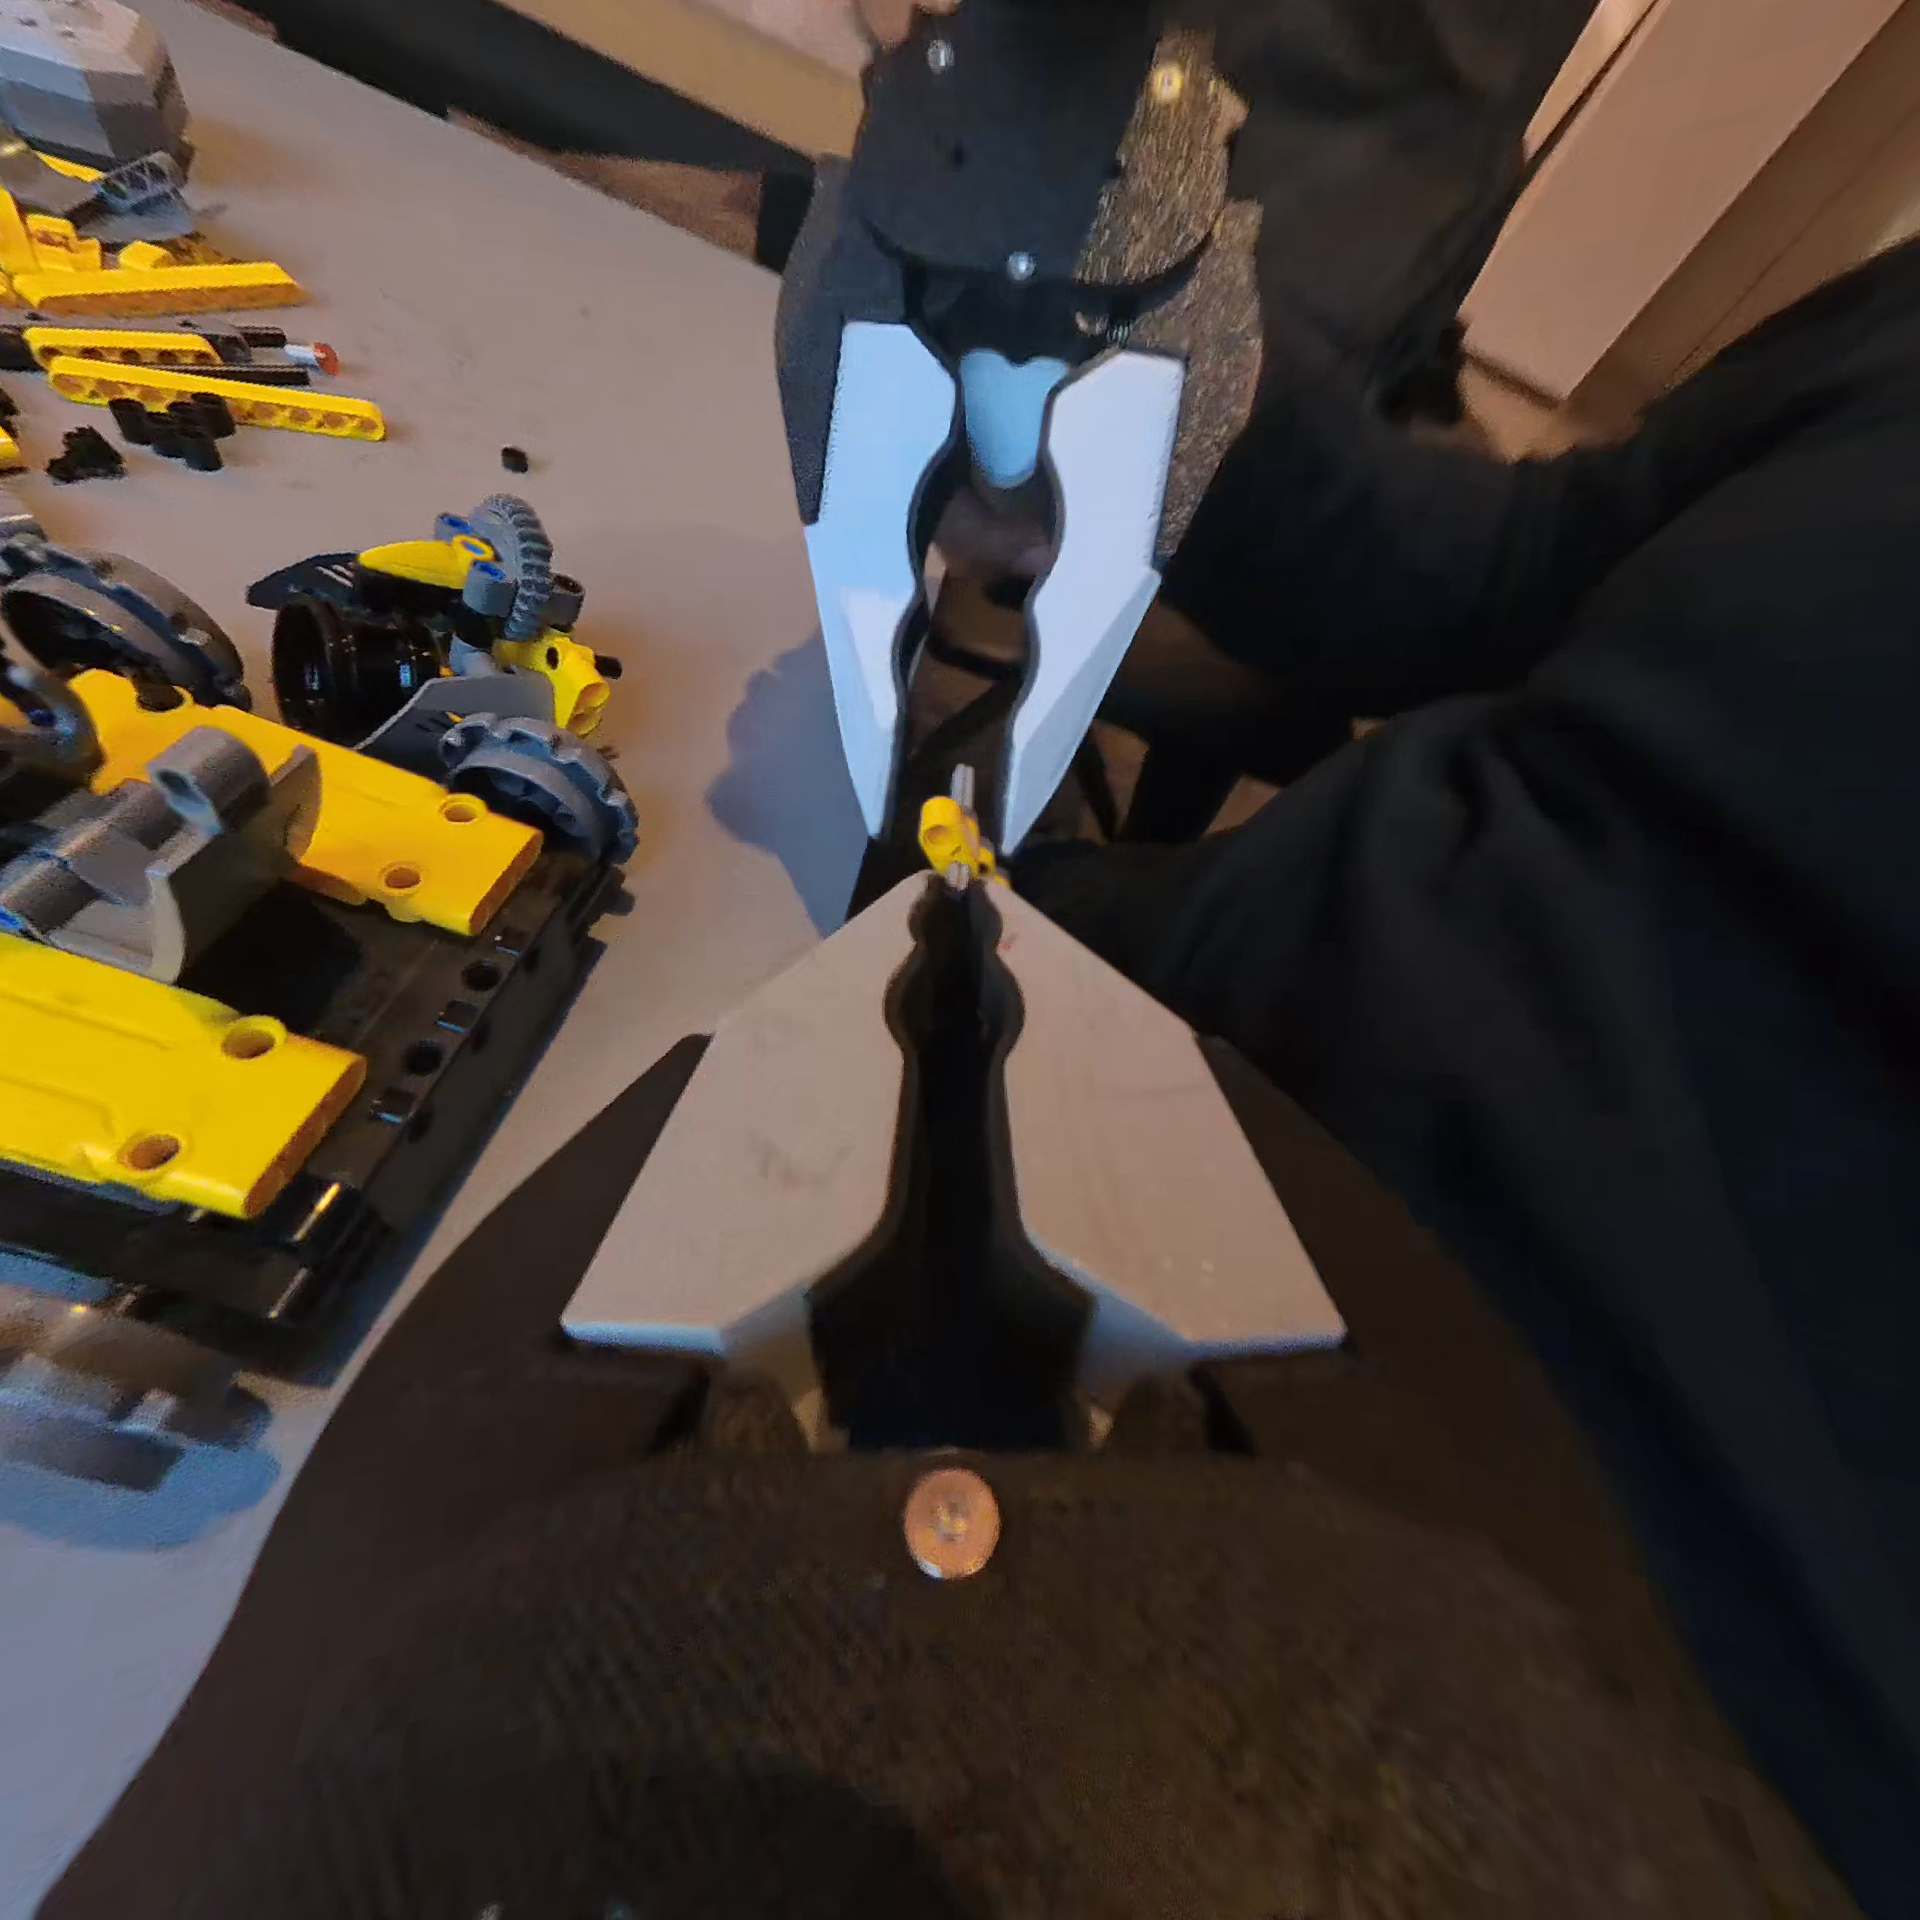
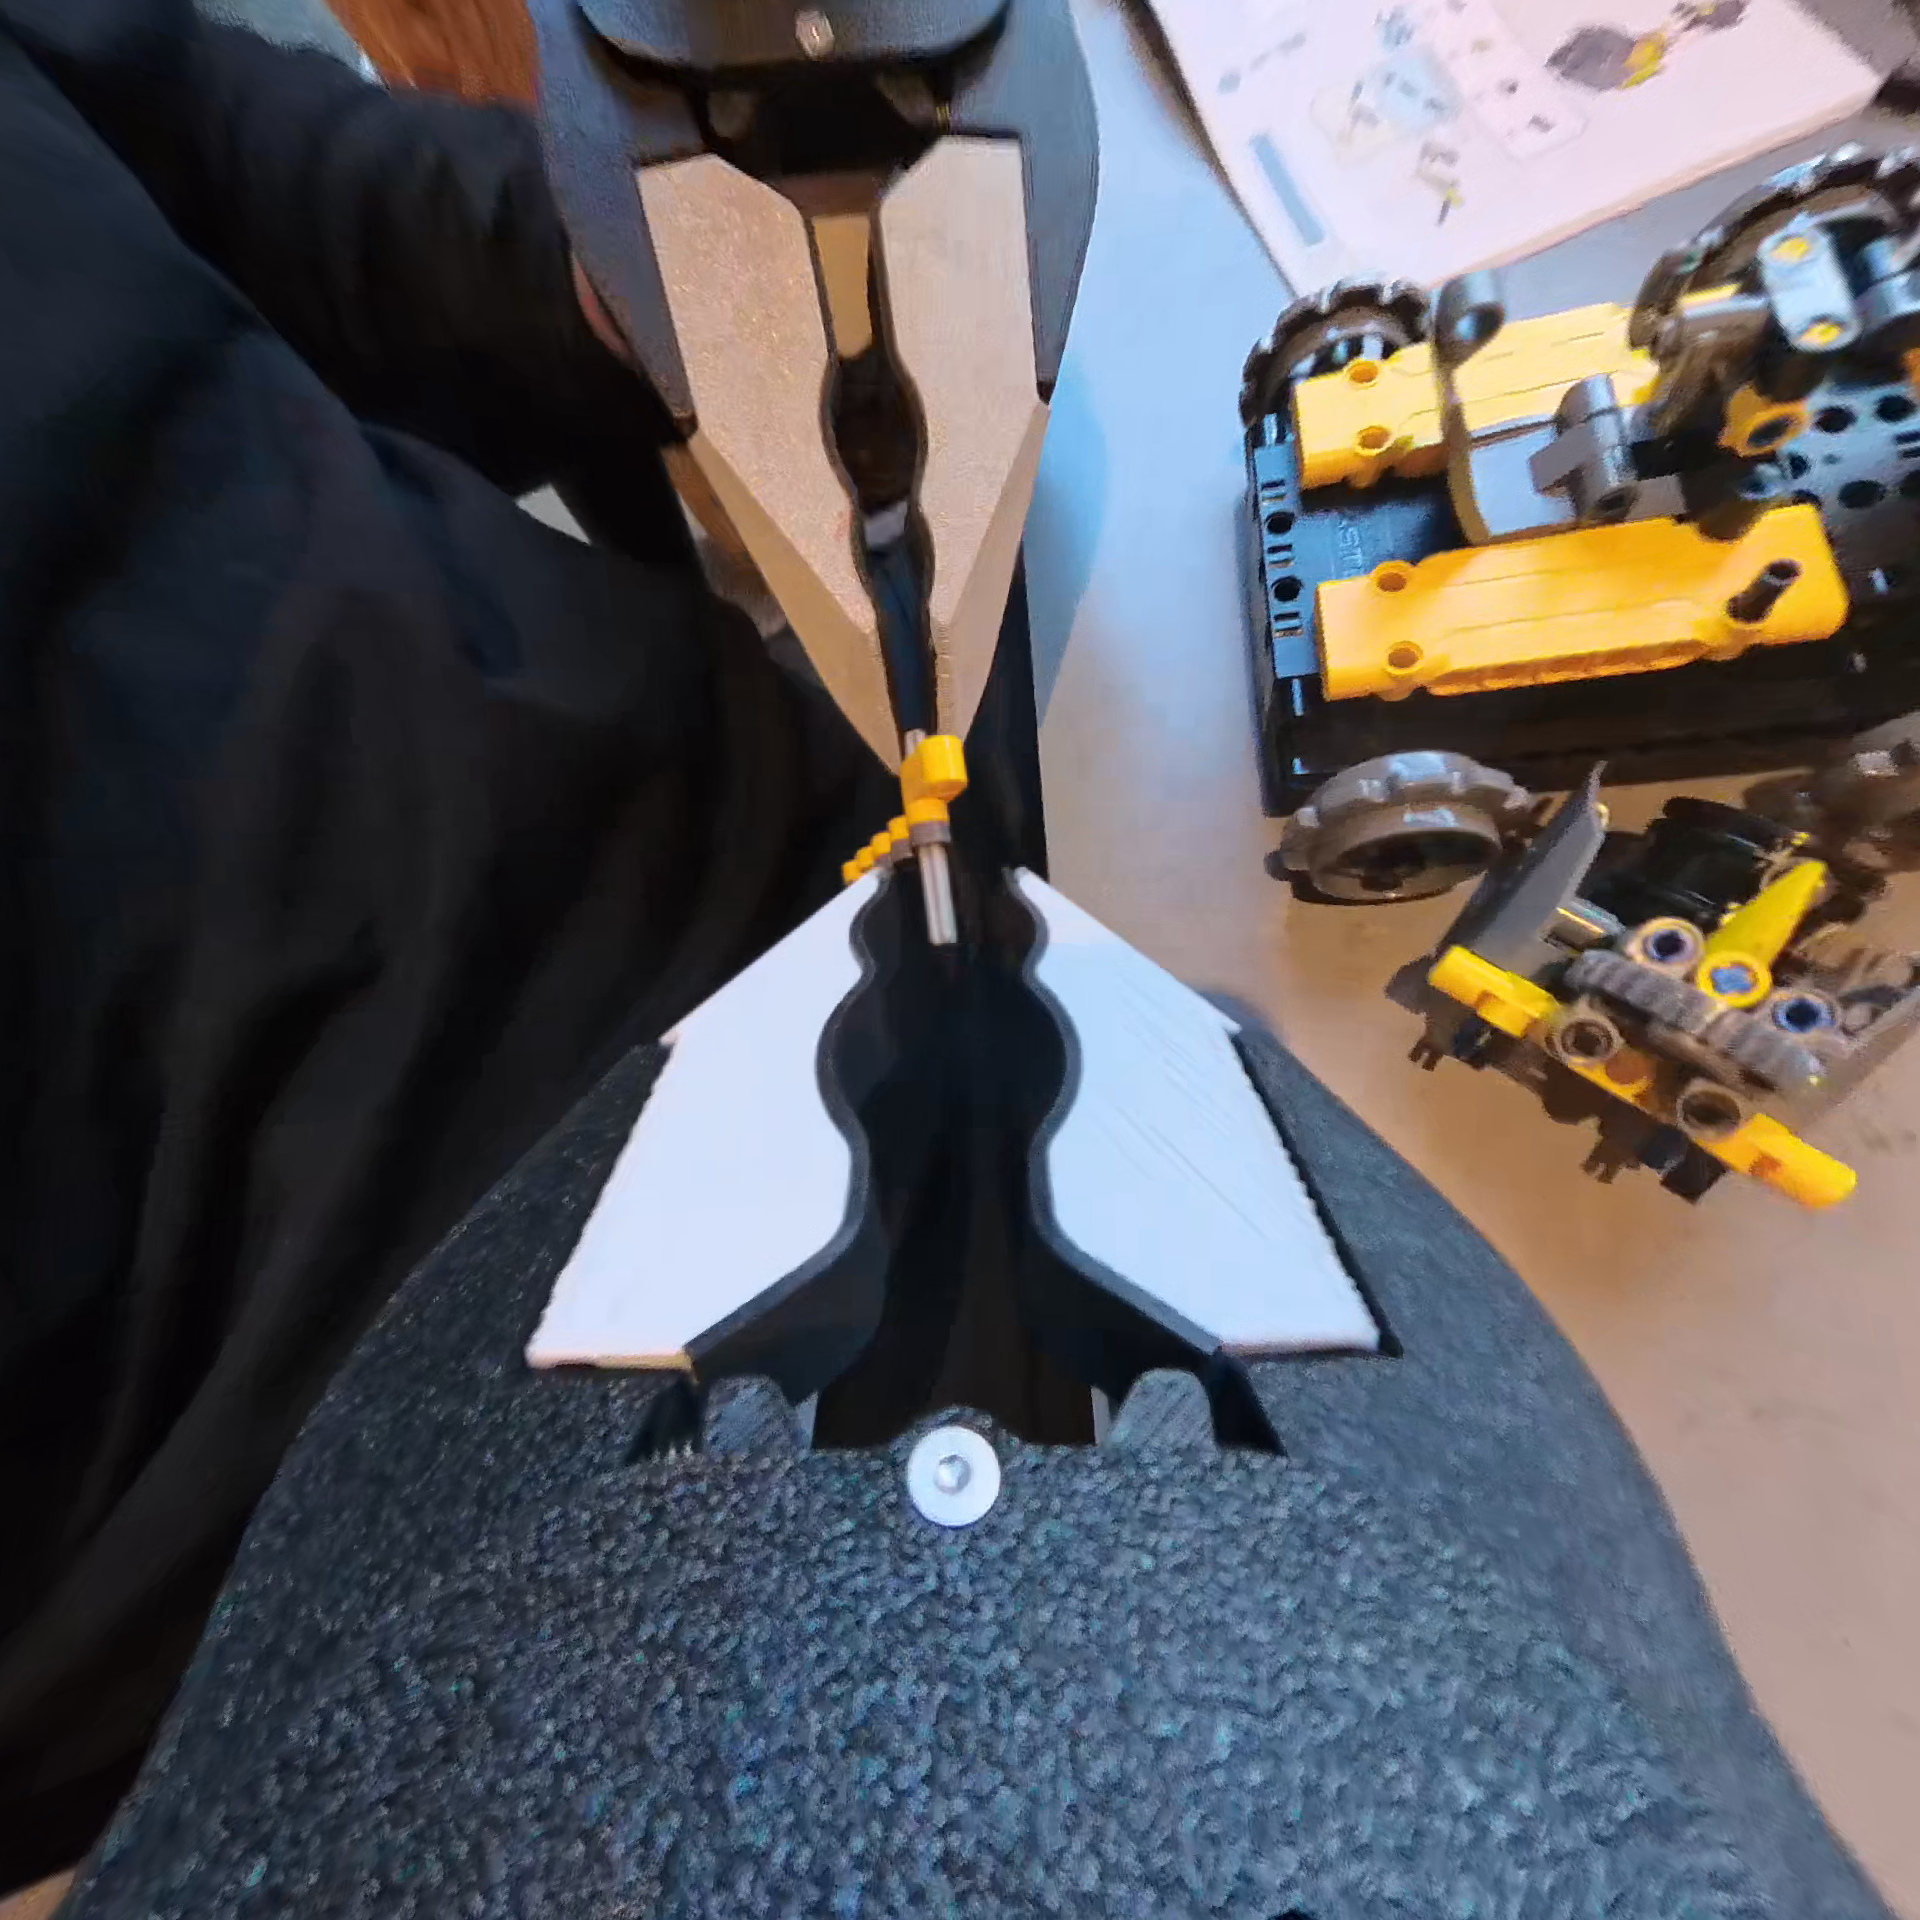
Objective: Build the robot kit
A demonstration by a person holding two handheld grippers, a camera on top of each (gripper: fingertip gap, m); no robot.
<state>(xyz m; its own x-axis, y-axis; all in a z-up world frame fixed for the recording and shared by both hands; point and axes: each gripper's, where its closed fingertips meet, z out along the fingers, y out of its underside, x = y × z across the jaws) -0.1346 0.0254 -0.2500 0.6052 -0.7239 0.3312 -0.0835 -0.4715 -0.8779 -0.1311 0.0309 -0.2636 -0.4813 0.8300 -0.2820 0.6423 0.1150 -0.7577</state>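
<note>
My two grippers meet tip to tip above the table edge. My left gripper (image 1: pixel 956 896) is shut on a small yellow connector (image 1: pixel 943 836) threaded on a thin grey axle (image 1: pixel 963 784). In the right wrist view the left gripper (image 2: pixel 916 750) comes from the top and pinches the connector (image 2: pixel 935 774). My right gripper (image 2: pixel 945 878) has its jaws a little apart, and the axle's free end (image 2: pixel 940 899) hangs between them. A short yellow beam (image 2: pixel 871 850) sticks out sideways by its left fingertip. In the left wrist view the right gripper (image 1: pixel 948 836) comes from the top.
A yellow and black vehicle model (image 1: pixel 260 1039) (image 2: pixel 1558 613) stands on the beige table (image 1: pixel 520 312). A smaller geared sub-assembly (image 1: pixel 436 623) (image 2: pixel 1642 1018) lies beside it. Loose yellow beams (image 1: pixel 208 400) lie farther off. An instruction booklet (image 2: pixel 1507 104) lies at the back. A black sleeve (image 2: pixel 260 727) fills one side. Less than 4 cm separates the two grippers' tips.
</note>
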